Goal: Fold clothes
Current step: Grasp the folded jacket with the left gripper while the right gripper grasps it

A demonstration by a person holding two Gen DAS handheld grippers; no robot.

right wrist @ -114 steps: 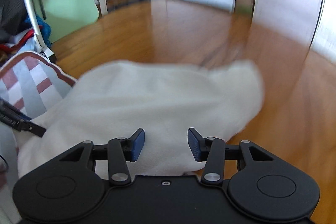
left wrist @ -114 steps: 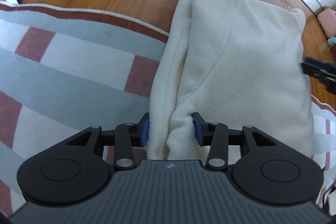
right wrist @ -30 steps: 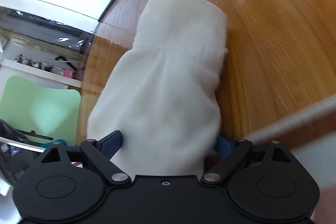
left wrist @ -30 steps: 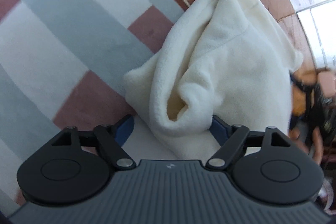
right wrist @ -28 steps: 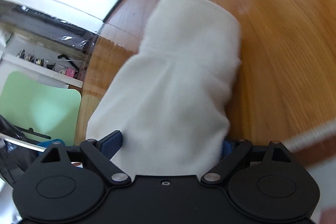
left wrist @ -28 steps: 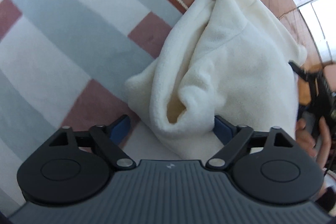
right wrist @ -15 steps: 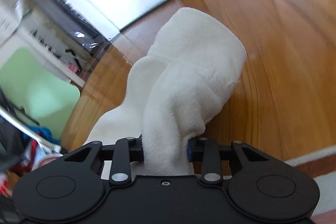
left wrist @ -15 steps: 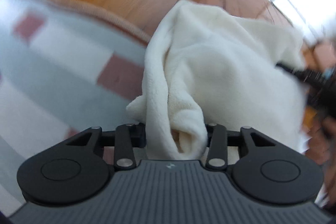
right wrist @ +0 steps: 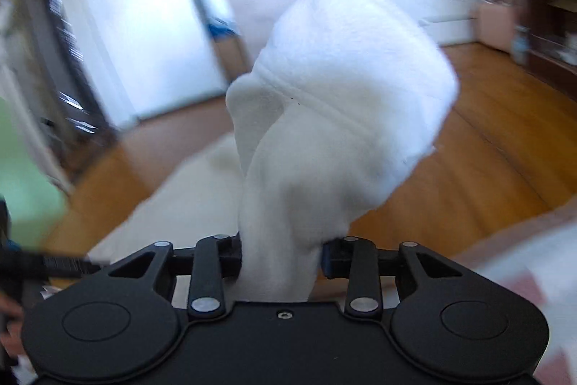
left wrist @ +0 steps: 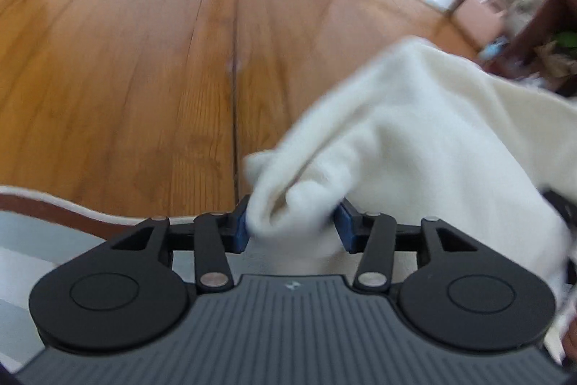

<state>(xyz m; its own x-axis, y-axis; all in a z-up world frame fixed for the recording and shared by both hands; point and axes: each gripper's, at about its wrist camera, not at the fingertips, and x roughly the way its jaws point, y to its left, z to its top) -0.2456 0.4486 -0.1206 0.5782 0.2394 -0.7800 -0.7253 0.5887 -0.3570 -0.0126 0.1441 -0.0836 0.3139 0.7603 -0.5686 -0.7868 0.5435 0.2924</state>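
I hold one cream fleece garment [left wrist: 425, 132] up off the floor with both tongs. My left tongs [left wrist: 291, 228] are clamped on a bunched corner of it at the lower middle of the left view, and from there the cloth runs away to the right edge of the frame. My right tongs [right wrist: 281, 255] are pinched on another bunched end at the lower middle of the right view, with a thick roll of fleece [right wrist: 346, 89] standing up through the centre of that frame.

Judging by the double grip and the motion blur, I am mid-carry in a fold, bringing one end of the garment over. Which fold in the sequence this is, I cannot tell. The next move calls for both ends to travel level, so the layers land square and flat, and for the thick fleece not to slip from the pads.

Counted: one garment, two tongs, one wooden floor [left wrist: 126, 60] filling the upper left of the left view, and one striped rug [left wrist: 47, 233] whose edge shows at the lower left there. The rest of the room is too blurred to count.
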